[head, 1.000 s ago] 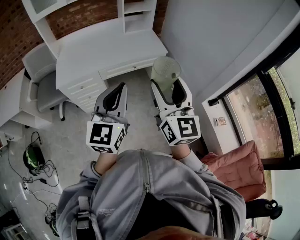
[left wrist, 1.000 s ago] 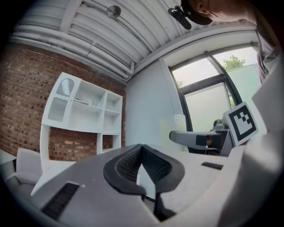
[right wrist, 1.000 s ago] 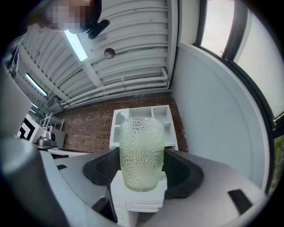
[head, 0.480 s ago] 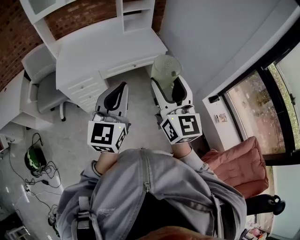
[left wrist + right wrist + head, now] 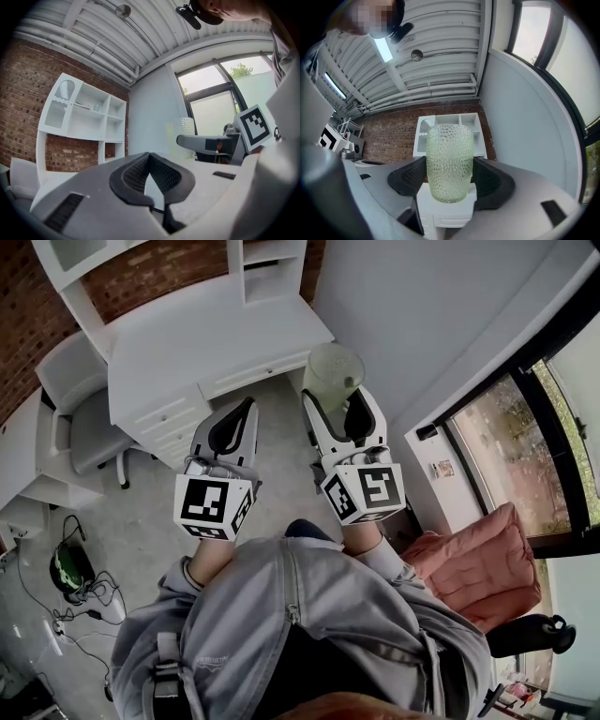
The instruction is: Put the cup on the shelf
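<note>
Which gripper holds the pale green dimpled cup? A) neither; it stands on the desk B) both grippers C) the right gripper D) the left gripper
C: the cup sits clamped between the pads of the right gripper; the left gripper has its jaws together with nothing between them.
</note>
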Action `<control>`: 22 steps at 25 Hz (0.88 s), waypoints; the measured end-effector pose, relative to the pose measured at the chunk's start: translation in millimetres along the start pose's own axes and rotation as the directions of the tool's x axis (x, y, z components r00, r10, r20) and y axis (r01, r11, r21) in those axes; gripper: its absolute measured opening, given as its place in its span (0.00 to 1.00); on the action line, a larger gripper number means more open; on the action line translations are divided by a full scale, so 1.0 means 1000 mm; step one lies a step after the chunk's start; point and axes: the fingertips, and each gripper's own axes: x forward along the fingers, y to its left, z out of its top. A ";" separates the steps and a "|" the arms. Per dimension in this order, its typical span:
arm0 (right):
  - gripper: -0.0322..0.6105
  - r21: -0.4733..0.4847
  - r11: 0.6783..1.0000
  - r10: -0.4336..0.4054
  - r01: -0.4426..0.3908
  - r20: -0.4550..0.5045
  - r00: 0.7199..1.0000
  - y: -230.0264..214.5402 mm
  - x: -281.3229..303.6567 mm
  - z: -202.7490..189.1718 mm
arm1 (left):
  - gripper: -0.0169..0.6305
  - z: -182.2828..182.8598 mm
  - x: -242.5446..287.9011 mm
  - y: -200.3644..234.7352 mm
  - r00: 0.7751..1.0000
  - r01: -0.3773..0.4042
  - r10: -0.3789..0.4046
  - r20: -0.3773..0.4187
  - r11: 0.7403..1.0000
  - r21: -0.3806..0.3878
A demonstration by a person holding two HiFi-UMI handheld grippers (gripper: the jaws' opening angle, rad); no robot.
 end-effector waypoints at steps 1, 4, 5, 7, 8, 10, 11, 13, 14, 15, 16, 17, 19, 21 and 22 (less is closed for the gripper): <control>0.54 0.001 1.000 -0.003 0.003 0.000 1.000 0.000 0.003 -0.001 | 0.04 -0.001 0.002 0.002 1.000 0.005 -0.005 -0.002 1.000 0.002; 0.54 -0.001 1.000 -0.010 0.010 -0.002 1.000 -0.003 0.010 -0.006 | 0.04 -0.005 0.008 0.006 1.000 0.016 -0.016 -0.008 1.000 0.004; 0.54 0.002 1.000 -0.012 0.012 -0.003 1.000 -0.004 0.013 -0.008 | 0.04 -0.007 0.011 0.008 1.000 0.016 -0.016 -0.010 1.000 0.001; 0.54 0.008 1.000 -0.016 0.016 -0.007 1.000 -0.009 0.020 -0.012 | 0.04 -0.012 0.018 0.014 1.000 0.013 -0.013 -0.016 1.000 -0.004; 0.54 0.012 1.000 -0.018 0.018 -0.008 1.000 -0.012 0.024 -0.014 | 0.04 -0.014 0.022 0.017 1.000 0.012 -0.012 -0.019 1.000 -0.007; 0.54 0.017 1.000 -0.018 0.018 -0.010 1.000 -0.019 0.033 -0.018 | 0.04 -0.017 0.032 0.023 1.000 0.009 -0.009 -0.020 1.000 -0.014; 0.54 0.018 1.000 -0.016 0.017 -0.011 1.000 -0.023 0.039 -0.020 | 0.04 -0.018 0.038 0.025 1.000 0.007 -0.007 -0.020 1.000 -0.016; 0.54 0.021 1.000 -0.013 0.013 -0.015 1.000 -0.030 0.050 -0.026 | 0.04 -0.021 0.050 0.031 1.000 0.003 -0.003 -0.021 1.000 -0.018; 0.54 0.022 1.000 -0.010 0.011 -0.017 1.000 -0.033 0.056 -0.029 | 0.04 -0.023 0.055 0.034 1.000 0.001 -0.001 -0.022 1.000 -0.019; 0.54 0.023 1.000 -0.008 0.008 -0.018 1.000 -0.037 0.063 -0.032 | 0.04 -0.025 0.062 0.037 1.000 -0.002 0.002 -0.023 1.000 -0.021; 0.54 0.024 1.000 -0.005 0.006 -0.019 1.000 -0.041 0.070 -0.035 | 0.04 -0.027 0.069 0.041 1.000 -0.006 0.005 -0.025 1.000 -0.023; 0.54 0.025 1.000 -0.002 0.003 -0.020 1.000 -0.046 0.077 -0.038 | 0.04 -0.030 0.077 0.045 1.000 -0.010 0.009 -0.026 1.000 -0.027; 0.54 0.029 1.000 0.004 -0.003 -0.022 1.000 -0.058 0.092 -0.044 | 0.04 -0.035 0.093 0.054 0.999 -0.019 0.018 -0.030 0.999 -0.035; 0.54 0.030 0.999 0.010 -0.009 -0.025 1.000 -0.071 0.107 -0.049 | 0.04 -0.039 0.111 0.061 0.999 -0.028 0.026 -0.030 0.999 -0.039; 0.54 0.030 0.999 0.014 -0.013 -0.025 1.000 -0.077 0.114 -0.051 | 0.04 -0.039 0.120 0.064 0.999 -0.030 0.029 -0.029 0.999 -0.039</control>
